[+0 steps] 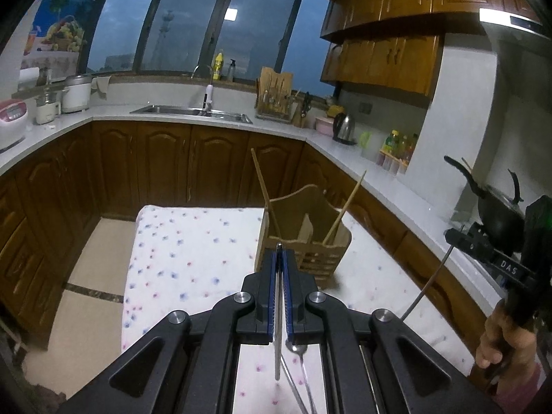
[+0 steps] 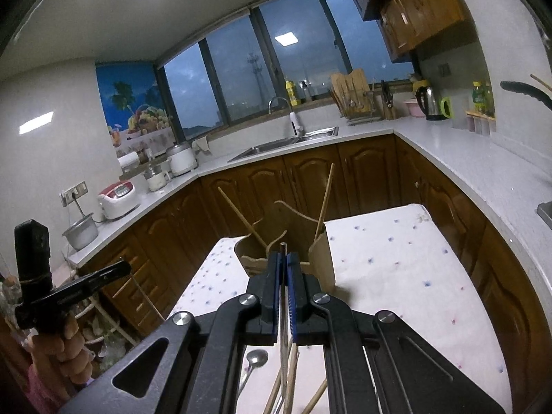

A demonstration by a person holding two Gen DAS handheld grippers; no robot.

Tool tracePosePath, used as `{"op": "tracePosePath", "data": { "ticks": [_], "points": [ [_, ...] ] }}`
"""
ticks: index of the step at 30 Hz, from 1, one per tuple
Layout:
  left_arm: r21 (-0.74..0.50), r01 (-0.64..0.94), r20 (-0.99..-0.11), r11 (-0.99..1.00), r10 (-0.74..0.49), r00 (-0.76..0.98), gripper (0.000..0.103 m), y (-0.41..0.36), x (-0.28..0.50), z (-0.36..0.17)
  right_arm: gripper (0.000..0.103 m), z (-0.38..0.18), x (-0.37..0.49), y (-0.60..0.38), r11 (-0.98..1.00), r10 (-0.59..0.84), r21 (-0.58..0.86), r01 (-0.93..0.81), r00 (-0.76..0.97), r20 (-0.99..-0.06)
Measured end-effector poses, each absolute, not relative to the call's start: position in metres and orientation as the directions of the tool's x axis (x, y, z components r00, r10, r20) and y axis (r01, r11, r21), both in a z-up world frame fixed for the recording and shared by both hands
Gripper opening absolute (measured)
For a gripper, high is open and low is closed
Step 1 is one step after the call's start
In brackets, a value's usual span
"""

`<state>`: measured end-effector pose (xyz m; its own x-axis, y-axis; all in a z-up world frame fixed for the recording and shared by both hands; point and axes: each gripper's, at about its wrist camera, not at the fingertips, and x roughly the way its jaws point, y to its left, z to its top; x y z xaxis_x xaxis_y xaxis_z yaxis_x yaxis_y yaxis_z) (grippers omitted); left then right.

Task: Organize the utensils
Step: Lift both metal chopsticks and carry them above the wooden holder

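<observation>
A wooden utensil holder (image 1: 310, 203) stands on the flower-print tablecloth (image 1: 193, 241), with two wooden chopsticks (image 1: 264, 189) leaning out of it. My left gripper (image 1: 280, 252) is shut on a thin metal chopstick (image 1: 278, 345), just in front of the holder and above it. My right gripper (image 2: 283, 255) is likewise shut on a metal chopstick (image 2: 282, 338), facing the holder (image 2: 321, 252) from the other side. The left wrist view shows the right gripper (image 1: 448, 233) at the far right, its chopstick (image 1: 427, 283) hanging down. A spoon (image 2: 257, 358) and several wooden chopsticks (image 2: 293, 376) lie on the cloth below.
White countertops (image 1: 345, 145) on brown cabinets wrap around the table. They carry a sink (image 1: 193, 112), a kettle (image 1: 345, 127), bottles and rice cookers. A black wok (image 1: 496, 214) sits at the right. Tiled floor (image 1: 96, 262) shows left of the table.
</observation>
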<state>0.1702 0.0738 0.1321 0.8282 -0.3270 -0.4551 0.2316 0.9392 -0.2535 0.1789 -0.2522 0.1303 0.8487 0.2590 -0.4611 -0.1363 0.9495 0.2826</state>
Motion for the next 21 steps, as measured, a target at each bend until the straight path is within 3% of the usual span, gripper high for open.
{"op": "tracePosePath", "data": {
  "ticks": [21],
  "points": [
    [-0.272, 0.251, -0.255, 0.929, -0.321, 0.912, 0.002, 0.067, 0.241, 0.166, 0.004, 0.19, 0.251, -0.262, 0.944, 0.203, 0.31, -0.11, 0.937, -0.285]
  ]
}}
